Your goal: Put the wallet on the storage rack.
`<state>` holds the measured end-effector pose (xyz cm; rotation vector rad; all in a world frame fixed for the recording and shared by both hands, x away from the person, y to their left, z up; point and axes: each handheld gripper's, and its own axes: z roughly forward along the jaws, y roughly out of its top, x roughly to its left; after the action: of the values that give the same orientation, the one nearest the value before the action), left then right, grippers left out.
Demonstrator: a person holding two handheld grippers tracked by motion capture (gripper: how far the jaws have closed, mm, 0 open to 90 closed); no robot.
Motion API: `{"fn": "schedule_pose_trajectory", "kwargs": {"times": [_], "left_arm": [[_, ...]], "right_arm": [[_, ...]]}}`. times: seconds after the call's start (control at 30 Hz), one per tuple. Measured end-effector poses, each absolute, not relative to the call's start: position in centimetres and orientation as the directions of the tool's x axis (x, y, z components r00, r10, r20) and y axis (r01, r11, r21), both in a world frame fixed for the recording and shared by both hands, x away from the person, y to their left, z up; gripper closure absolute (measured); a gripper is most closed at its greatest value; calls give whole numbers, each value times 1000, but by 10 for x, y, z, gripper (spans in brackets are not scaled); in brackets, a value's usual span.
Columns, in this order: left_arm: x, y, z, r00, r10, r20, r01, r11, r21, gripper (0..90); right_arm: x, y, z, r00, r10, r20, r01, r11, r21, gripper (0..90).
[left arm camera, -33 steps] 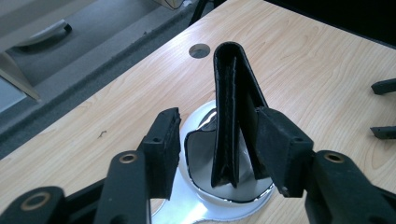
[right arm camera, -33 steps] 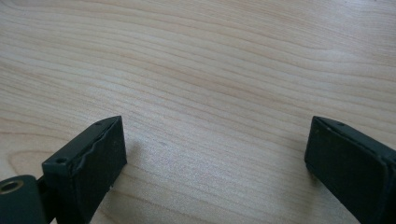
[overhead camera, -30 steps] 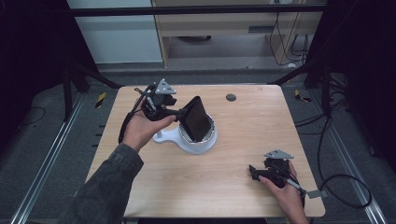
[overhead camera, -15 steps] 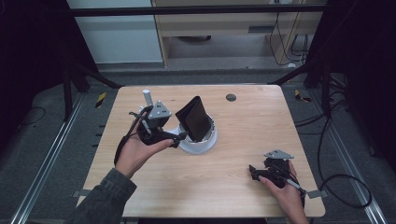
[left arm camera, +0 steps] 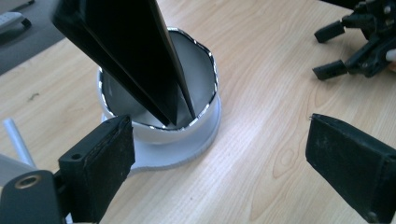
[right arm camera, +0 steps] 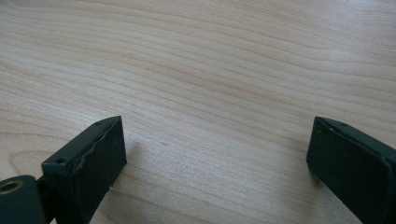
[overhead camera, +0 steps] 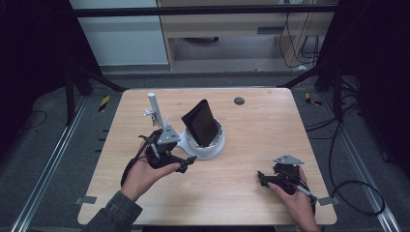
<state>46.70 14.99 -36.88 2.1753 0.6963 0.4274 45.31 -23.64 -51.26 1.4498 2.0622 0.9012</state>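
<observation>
A black folded case (overhead camera: pixel 200 123) stands tilted in a white round cup (overhead camera: pixel 209 149) at the table's middle. My left gripper (overhead camera: pixel 187 164) hovers low just left and in front of the cup. Its jaws have just been opening and stand wide, with nothing between them. In the left gripper view the case (left arm camera: pixel 126 51) leans out of the cup (left arm camera: pixel 207 77) just beyond the left gripper (left arm camera: pixel 219 149), apart from both pads. My right gripper (overhead camera: pixel 261 179) rests open at the front right, over bare wood (right arm camera: pixel 215 154), and also appears far off as the right gripper (left arm camera: pixel 327 51).
A white upright post (overhead camera: pixel 152 102) with small side prongs stands on the table (overhead camera: pixel 270 121) behind my left hand. A small dark round disc (overhead camera: pixel 239 101) lies near the far edge. Dark frame bars and cables surround the table.
My left gripper has left the black case, opened and drawn back toward the person and lower. The case stays leaning in the cup. The right hand has kept still.
</observation>
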Motion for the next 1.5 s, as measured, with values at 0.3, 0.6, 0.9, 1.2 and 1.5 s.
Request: {"fn": "schedule_pose_trajectory", "kwargs": {"times": [0.3,0.6,0.9,1.2,1.5], "left_arm": [[459,159,-396,790,612,44,365,-526,768,68],[451,189,-417,756,653,57,383,-511,770,61],[459,227,-450,689,718,95,442,-521,730,66],[467,253,-477,638,767,75,509,-492,706,67],[481,275,-502,560,828,36,571,-417,708,68]], "right_arm": [[453,-236,-513,-338,941,1,640,229,733,50],[452,-236,-513,-335,942,-1,640,228,734,50],[452,-236,-513,-335,942,-1,639,228,735,50],[452,-236,-513,-335,942,0,639,228,734,50],[452,-236,-513,-336,942,-1,639,228,735,49]]}}
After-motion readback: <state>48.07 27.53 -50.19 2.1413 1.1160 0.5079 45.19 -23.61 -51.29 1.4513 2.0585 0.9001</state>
